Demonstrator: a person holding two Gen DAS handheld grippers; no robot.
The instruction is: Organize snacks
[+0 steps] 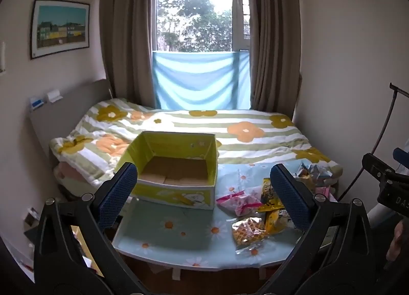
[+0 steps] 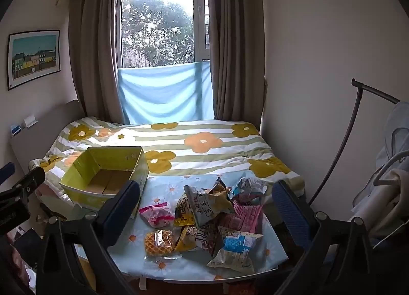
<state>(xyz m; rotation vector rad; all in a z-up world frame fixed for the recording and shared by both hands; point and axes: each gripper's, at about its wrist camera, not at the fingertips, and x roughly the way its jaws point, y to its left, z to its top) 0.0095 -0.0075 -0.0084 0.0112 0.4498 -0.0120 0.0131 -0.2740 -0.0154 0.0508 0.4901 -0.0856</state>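
Note:
A yellow-green storage box [image 1: 176, 187] [image 2: 76, 190] stands open on the left of a small table with a daisy-print cloth [image 1: 179, 233] [image 2: 168, 182]; only its brown floor shows inside. To its right lies a pile of several snack packets [image 2: 217, 218] [image 1: 258, 208]: a pink one [image 2: 156, 214], a wrapped waffle [image 2: 158, 242] [image 1: 248, 231], a blue-and-white one [image 2: 237, 242]. My left gripper [image 1: 204, 192] hangs wide open before the table, nothing between its blue pads. My right gripper [image 2: 207, 208] is likewise open, above the near edge, framing the pile without touching it.
Behind the table lies a bed with a flower-striped quilt [image 2: 204, 141] [image 1: 242, 129]. Curtains and a window with a blue cloth [image 2: 163, 93] close the back. A clothes rack [image 2: 358, 116] with garments stands at the right wall. The right gripper's body [image 1: 388, 180] shows at the right edge.

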